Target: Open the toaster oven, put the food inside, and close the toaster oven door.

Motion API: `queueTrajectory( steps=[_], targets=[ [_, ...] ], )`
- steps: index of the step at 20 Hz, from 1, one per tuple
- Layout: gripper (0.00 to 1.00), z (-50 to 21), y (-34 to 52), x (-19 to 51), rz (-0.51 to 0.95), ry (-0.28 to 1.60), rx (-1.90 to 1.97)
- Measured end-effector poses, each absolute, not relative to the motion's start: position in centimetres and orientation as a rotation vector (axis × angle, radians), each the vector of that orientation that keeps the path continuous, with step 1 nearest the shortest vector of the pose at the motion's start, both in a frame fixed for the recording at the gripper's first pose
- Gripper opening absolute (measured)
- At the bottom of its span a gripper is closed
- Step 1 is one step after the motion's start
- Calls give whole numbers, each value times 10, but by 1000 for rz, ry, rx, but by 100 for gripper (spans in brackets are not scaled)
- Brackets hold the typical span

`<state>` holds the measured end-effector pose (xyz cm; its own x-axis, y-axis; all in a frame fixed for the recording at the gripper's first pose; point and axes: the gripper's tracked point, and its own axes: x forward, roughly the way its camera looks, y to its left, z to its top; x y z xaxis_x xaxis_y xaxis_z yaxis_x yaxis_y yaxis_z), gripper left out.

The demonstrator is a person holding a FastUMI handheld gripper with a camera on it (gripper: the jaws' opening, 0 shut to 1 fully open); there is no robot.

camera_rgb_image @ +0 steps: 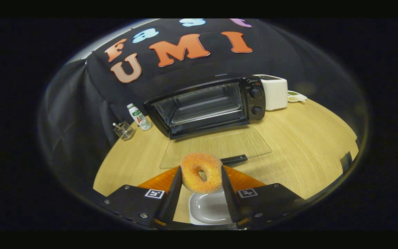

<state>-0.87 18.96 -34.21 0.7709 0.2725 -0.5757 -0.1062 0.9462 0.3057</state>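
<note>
tool: The tool (201, 174) is closed on the donut (201, 172). One finger presses on each side of it.
donut: It stands up on its edge between the fingers, with its hole facing us. It is lifted over a small white dish (208, 208) that sits below, between the fingers.
toaster oven: The toaster oven (206, 106) is beyond the fingers, near the back of the desk (299, 152). Its door is already open.
door: The glass door (216, 147) lies flat on the desk in front of the oven. Its dark handle (234, 159) is at the near edge, just ahead of the donut.
what could slip: I think the donut is soft and round. If the fingers press too little, it could roll out and drop.
what could bump: The handle and the flat door are right in the way. If the tool goes in low, it could hit them.
tight spot: The oven mouth looks wide but not tall. The donut stands tall, so it could catch on the top edge.
open room: The desk is bare on the right of the door, and there is free air above the door.
things at the side: A bottle (139, 117) and a small clear holder (123, 130) stand left of the oven. A white box (274, 91) stands at its right. All are well away from the straight way in.
</note>
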Motion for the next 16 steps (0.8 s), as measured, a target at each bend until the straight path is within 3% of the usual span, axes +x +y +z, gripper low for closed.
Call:
queueTrajectory(
  steps=[5, 16],
  targets=[
    [62, -309, 205, 49, 220, 595, 483],
    [62, -318, 203, 138, 121, 563, 718]
  ],
)
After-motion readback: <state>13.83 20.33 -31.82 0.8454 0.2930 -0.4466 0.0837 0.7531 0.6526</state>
